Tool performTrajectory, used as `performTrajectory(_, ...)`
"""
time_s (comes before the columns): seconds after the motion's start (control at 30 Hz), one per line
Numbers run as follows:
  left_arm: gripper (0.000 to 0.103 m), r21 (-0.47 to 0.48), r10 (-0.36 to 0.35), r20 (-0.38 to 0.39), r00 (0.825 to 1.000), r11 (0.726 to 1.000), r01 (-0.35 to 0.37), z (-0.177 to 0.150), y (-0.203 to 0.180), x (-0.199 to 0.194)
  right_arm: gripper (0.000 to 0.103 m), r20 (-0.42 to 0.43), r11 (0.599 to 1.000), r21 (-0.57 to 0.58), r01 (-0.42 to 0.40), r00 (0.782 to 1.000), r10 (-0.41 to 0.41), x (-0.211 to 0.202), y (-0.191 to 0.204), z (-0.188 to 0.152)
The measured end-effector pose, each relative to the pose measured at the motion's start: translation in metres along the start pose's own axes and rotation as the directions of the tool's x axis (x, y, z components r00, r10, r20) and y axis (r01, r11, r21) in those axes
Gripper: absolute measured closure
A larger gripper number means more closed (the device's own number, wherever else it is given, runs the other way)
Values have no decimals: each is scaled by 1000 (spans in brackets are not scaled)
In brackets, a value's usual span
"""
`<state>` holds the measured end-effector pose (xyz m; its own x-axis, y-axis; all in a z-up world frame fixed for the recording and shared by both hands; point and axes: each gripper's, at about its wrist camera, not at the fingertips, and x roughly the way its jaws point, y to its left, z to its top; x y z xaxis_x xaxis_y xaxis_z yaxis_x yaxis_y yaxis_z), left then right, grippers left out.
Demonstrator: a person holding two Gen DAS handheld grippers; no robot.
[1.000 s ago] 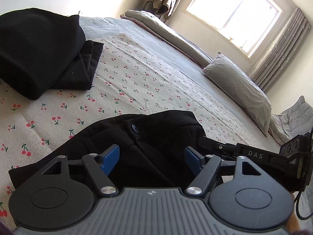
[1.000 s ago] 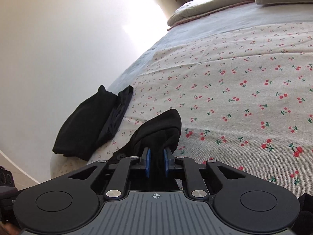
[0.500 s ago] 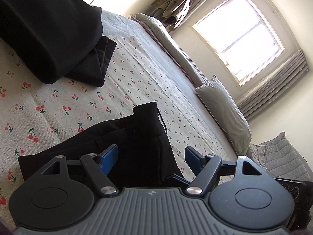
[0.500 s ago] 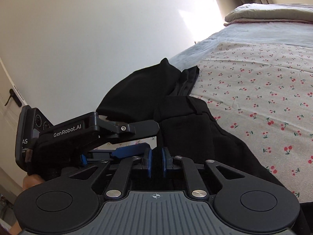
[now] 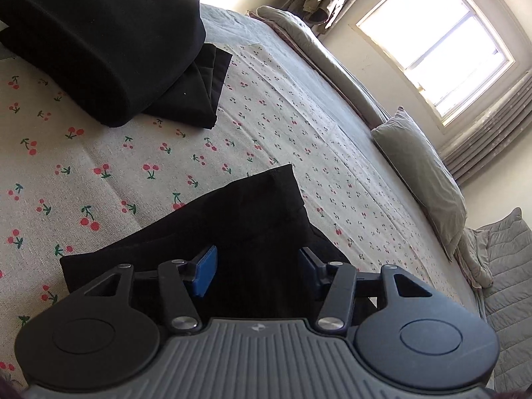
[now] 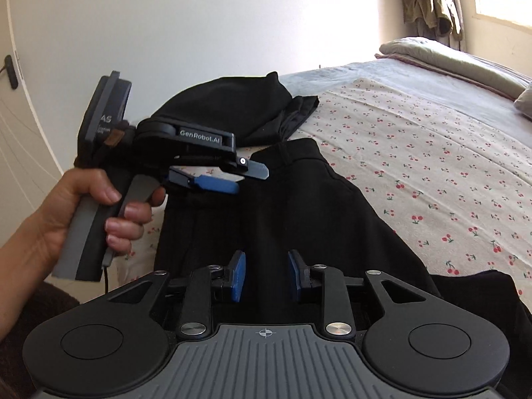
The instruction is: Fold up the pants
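The black pants [image 6: 299, 206] lie folded over on the cherry-print sheet [image 6: 432, 153], filling the middle and lower right of my right wrist view, with the waistband end up toward the centre of the frame. In the left wrist view the same pants [image 5: 252, 219] sit in the lower middle, one corner poking up toward the centre.

My right gripper [image 6: 266, 277] hovers right over the dark cloth at the bottom of its frame. Its jaws have just been opening, and the blue pads [image 6: 238, 276] stand apart with fabric showing between them but not pinched, so it's let go.

My left gripper [image 5: 256, 269] has just been closing its jaws, but there's a wide gap and the pads aren't pressing on the cloth between them, so it's released too. From the right wrist camera I can see it [image 6: 232, 179] at centre left over the waistband end, with a hand [image 6: 93, 209] wrapped around its grey handle.

A second pile of folded black clothes [image 5: 109, 43] sits in the upper left of the left view, well apart from the pants. A grey pillow [image 5: 422, 173] lies at the right, under the bright window [image 5: 435, 43].
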<state>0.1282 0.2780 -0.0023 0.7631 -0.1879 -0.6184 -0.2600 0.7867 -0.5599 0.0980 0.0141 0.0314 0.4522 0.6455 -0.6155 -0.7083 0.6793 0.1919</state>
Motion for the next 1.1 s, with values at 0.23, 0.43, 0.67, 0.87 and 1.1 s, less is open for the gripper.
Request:
performTrajectory(0.23, 47, -4, 21, 21, 1000, 1000, -21, -3, 3, 4, 67, -100, 982, -180, 52, 992, -71, -3, 28, -44)
performTrajectory(0.43, 70, -14, 38, 50, 998, 999, -38, -2, 4, 10, 73, -99, 935, -320, 156, 976, -196, 1, 42, -66)
performTrajectory(0.67, 81, 63, 55, 137, 989, 996, -65, -3, -20, -12, 102, -53, 965, -230, 123, 989, -139, -22, 27, -57)
performTrajectory(0.87, 81, 124, 83, 169, 982, 987, -105, -5, -26, -51, 102, -33, 983, -176, 45, 998, -51, -44, 25, -53)
performTrajectory(1.1, 81, 155, 155, 91, 984, 974, -167, -14, 2, -71, 102, -77, 988, -128, -84, 994, 75, -49, 37, -59)
